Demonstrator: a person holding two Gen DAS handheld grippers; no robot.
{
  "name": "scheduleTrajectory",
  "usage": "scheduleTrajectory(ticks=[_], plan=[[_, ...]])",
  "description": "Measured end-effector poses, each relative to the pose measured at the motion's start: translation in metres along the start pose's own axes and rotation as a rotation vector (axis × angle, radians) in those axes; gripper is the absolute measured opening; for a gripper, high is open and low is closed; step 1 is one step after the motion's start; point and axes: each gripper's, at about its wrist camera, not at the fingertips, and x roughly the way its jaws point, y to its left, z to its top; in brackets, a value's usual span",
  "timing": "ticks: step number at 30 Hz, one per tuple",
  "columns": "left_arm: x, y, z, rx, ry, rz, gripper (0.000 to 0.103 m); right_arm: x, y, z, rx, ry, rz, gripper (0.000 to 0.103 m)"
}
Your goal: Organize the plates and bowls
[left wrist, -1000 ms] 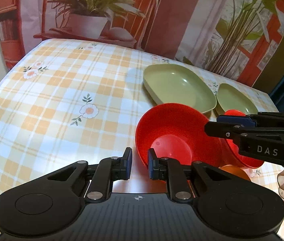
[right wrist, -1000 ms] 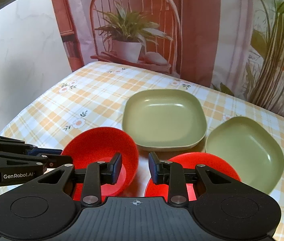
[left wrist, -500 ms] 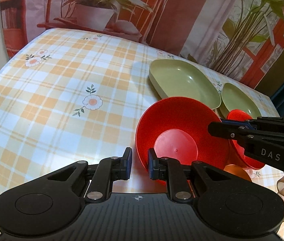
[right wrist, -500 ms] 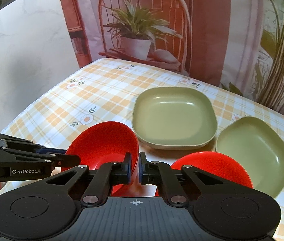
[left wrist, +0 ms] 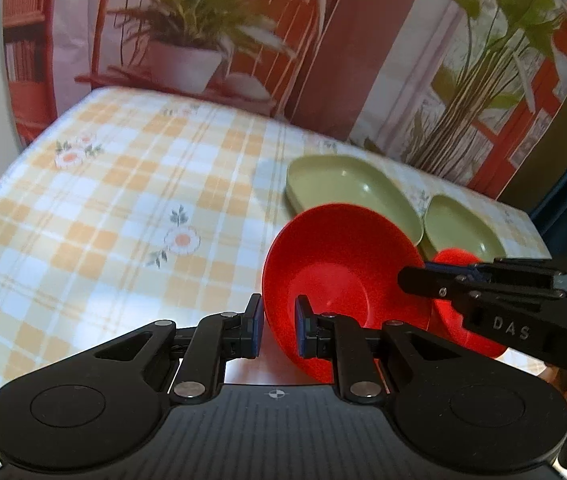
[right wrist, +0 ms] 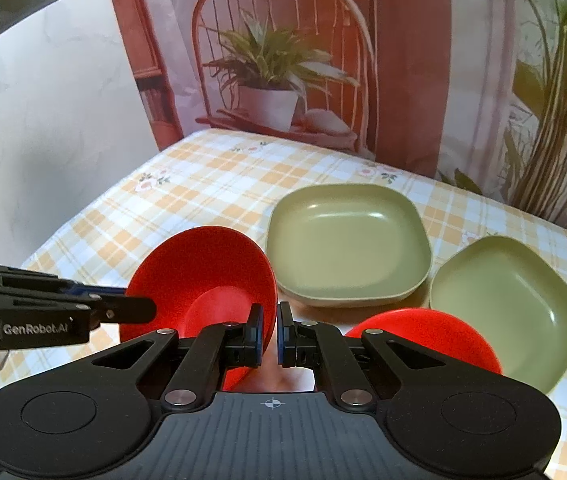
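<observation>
Checked yellow-and-white cloth with small flowers covers the desk (right wrist: 203, 184), and a printed backdrop of a chair and potted plants hangs behind it.

At the near edge, the left claw (left wrist: 277, 326) pinches the near rim of a red bowl (left wrist: 335, 264): one finger sits outside the wall, the other inside. Half a second ago that bowl sat lower and flatter; it is now tipped up on edge, its opening facing right and far, and appears clear of the cloth. The right claw (right wrist: 269, 334) was spread a second ago and has since closed to a narrow gap. In its own view its fingers sit just in front of the lifted bowl's right rim, but whether they grip that rim or merely hang beside it cannot be told.

Just right of the lifted bowl, a second red bowl (right wrist: 423, 340) rests upright on the cloth at the near edge. Beyond both, a large green square plate (right wrist: 347, 240) lies flat near the middle, with a smaller green square plate (right wrist: 507, 304) just beside it on the right; neither has moved.

Judging by the lift and tilt, the step in hand is probably nesting one red bowl into the other. The green plates are not yet stacked, so most of the sorting remains.
</observation>
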Motion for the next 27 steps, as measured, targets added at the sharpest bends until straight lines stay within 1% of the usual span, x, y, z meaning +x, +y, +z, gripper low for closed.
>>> scheduleTrajectory(ticks=[6, 14, 27], plan=[[-0.012, -0.012, 0.011, 0.041, -0.044, 0.001, 0.017, -0.016, -0.006, 0.003, 0.026, -0.040, 0.003, 0.007], [-0.022, -0.039, 0.020, 0.114, -0.084, -0.014, 0.017, -0.038, -0.024, 0.004, 0.069, -0.091, -0.022, 0.007], [-0.015, -0.085, 0.031, 0.221, -0.093, -0.082, 0.017, -0.070, -0.067, -0.008, 0.162, -0.143, -0.079, 0.007]])
